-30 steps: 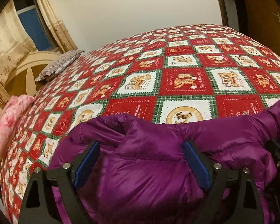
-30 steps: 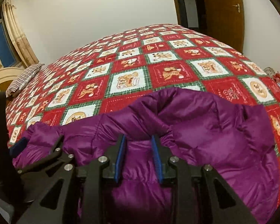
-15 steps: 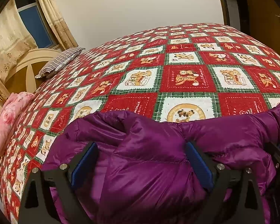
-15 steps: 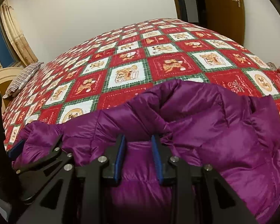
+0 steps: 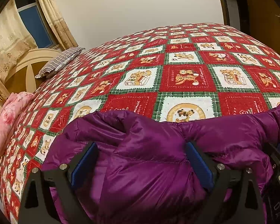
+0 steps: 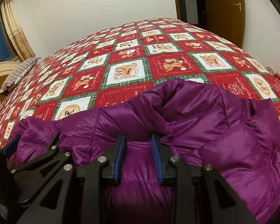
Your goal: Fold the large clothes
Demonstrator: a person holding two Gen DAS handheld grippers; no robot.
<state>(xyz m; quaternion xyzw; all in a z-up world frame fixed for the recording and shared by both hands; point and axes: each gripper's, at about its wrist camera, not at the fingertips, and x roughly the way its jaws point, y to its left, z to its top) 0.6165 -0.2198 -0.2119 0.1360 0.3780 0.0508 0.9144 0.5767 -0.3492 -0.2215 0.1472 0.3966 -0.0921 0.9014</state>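
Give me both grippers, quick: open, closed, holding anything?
Left gripper: open wide, puffy purple jacket bulging between its fingers, not clamped.
Right gripper: nearly closed, pinching a fold of the purple jacket.

One purple jacket (image 5: 149,160), one quilt (image 5: 177,78), two pillows (image 5: 59,62) (image 5: 8,117), two grippers (image 5: 141,160) (image 6: 138,153)
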